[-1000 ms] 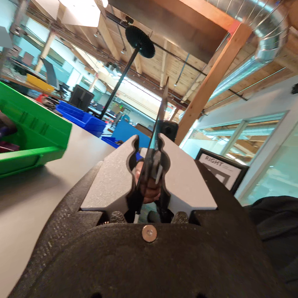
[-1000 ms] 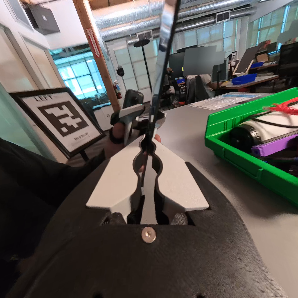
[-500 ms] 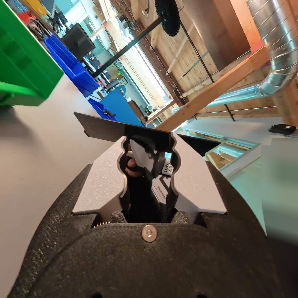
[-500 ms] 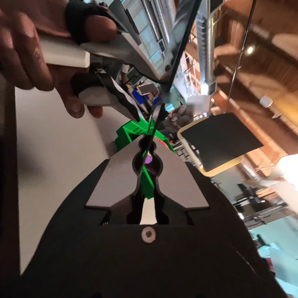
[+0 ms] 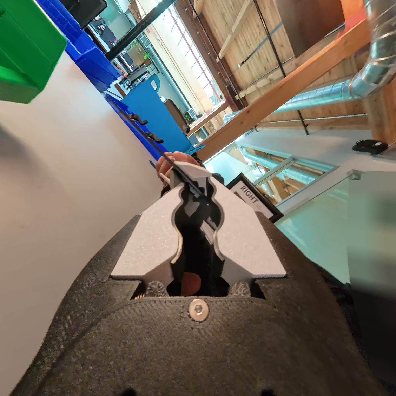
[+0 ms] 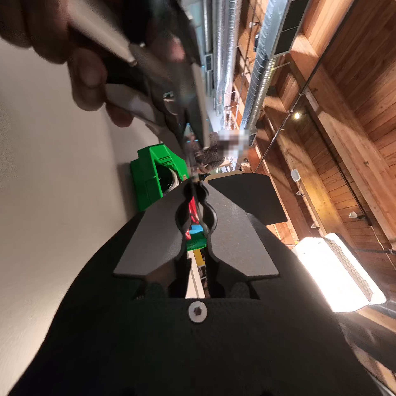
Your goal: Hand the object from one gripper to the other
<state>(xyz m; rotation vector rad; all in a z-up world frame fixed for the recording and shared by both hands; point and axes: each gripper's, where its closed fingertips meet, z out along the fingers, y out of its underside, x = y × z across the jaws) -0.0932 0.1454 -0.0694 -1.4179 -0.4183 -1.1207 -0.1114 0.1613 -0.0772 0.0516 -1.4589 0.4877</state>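
The right gripper [image 6: 196,184] pinches a thin dark sheet [image 6: 190,167] edge-on — the left gripper [image 5: 197,188], beside it, stands spread; it could slip.

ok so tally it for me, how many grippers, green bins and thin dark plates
grippers: 2, the left gripper and the right gripper
green bin: 1
thin dark plate: 1
total: 4
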